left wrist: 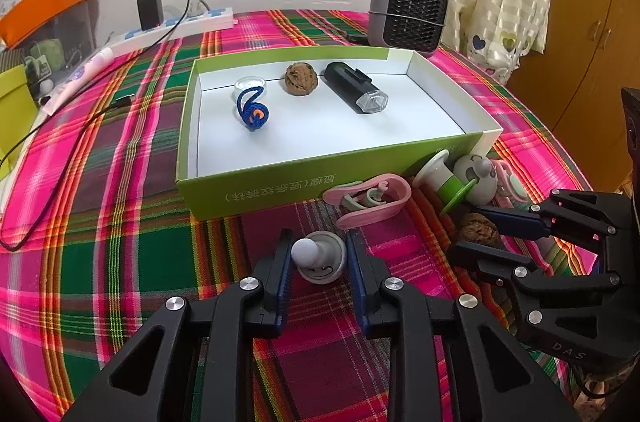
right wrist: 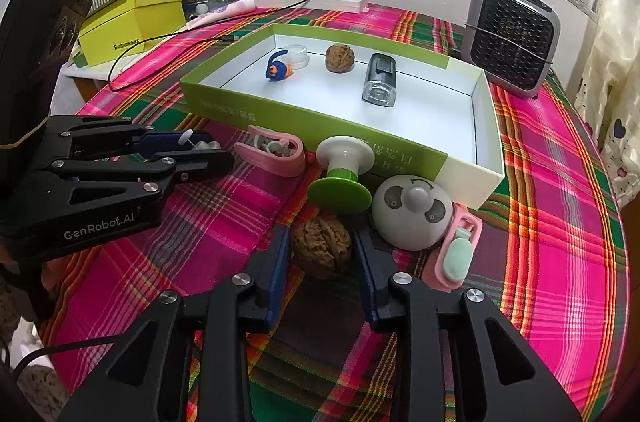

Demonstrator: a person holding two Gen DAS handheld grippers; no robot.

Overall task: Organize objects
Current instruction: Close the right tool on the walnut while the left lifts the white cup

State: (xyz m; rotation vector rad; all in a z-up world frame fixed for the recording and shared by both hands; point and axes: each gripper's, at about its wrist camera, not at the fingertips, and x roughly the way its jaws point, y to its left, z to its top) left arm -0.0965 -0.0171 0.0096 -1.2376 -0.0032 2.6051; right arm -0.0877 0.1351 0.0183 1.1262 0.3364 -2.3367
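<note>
A green box [left wrist: 256,190] [right wrist: 248,102] with a white inside holds a blue cord [left wrist: 251,110], a clear cap [left wrist: 250,85], a walnut [left wrist: 301,79] [right wrist: 340,58] and a black device [left wrist: 356,93] [right wrist: 380,78]. My left gripper [left wrist: 319,254] [right wrist: 200,150] is open around a small white knob piece [left wrist: 319,260] on the cloth; the pads stand close beside it. My right gripper [right wrist: 322,254] [left wrist: 476,230] is open around a second walnut [right wrist: 322,252] [left wrist: 478,230]. A pink clip [left wrist: 370,198] [right wrist: 272,152], a green-and-white spool [right wrist: 342,178] [left wrist: 444,178] and a panda ball [right wrist: 412,216] lie before the box.
A second pink clip with a mint pad [right wrist: 456,254] lies right of the panda ball. A grey fan heater [left wrist: 408,10] [right wrist: 510,38] stands behind the box. A power strip with charger [left wrist: 160,22] and its cable [left wrist: 72,150] lie at back left, beside a yellow box [right wrist: 132,26].
</note>
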